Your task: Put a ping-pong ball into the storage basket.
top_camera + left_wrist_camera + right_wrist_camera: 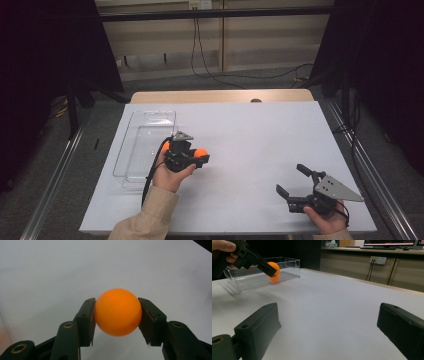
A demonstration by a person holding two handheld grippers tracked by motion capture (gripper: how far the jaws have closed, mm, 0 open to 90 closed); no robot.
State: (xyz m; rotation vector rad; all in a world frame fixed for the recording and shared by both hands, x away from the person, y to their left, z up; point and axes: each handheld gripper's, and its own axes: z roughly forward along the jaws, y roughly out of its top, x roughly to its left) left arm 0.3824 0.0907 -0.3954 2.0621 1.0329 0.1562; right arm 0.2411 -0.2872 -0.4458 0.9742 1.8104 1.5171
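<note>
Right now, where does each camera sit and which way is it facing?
High view: above the person's side, looking forward and down on the white table; both forearms, left gripper, right gripper.
Left gripper view: rides that gripper, looks along jaws clamping the orange ball.
Right gripper view: looks across the table between open jaws toward the clear tray.
All three share the ball.

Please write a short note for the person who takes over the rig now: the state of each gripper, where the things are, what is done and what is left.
Left gripper: shut on the orange ball, held above the white table just right of the clear tray.
Right gripper: open, holding nothing, low over the table near its front right corner.
Another orange shape shows by the left gripper on the tray's side; whether it is a second ball, I cannot tell.
Done: the ball is gripped.
Left: probably to set the ball in the tray and release it.
</note>
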